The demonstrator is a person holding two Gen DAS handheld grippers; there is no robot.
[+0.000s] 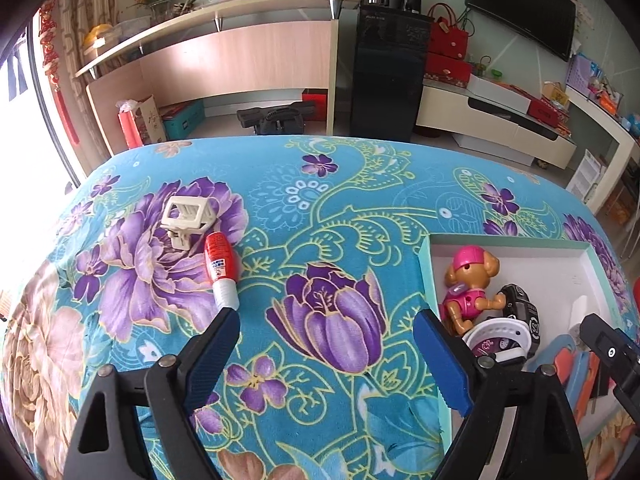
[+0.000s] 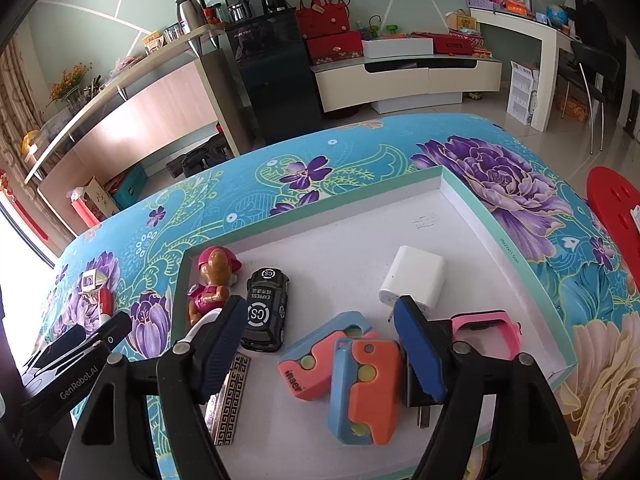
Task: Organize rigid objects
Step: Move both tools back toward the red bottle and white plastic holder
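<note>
A red glue bottle with a white cap [image 1: 221, 270] and a cream hair claw clip [image 1: 185, 218] lie on the floral cloth, left of centre. My left gripper [image 1: 326, 356] is open and empty, its left fingertip just short of the bottle's cap. A white shallow box with a teal rim [image 2: 516, 256] holds a pink dog toy [image 2: 211, 286], a black toy car [image 2: 266, 312], a white charger [image 2: 416, 280], two orange-blue gadgets [image 2: 352, 372], a pink watch [image 2: 486, 334] and a patterned bar [image 2: 232, 396]. My right gripper [image 2: 320, 336] is open and empty above the gadgets.
The box [image 1: 428, 264] sits at the right in the left wrist view, with the dog toy [image 1: 470, 284] and a white watch [image 1: 500, 340] inside. The table's far edge [image 1: 320, 140] drops to the floor. A red stool [image 2: 616, 208] stands at the right.
</note>
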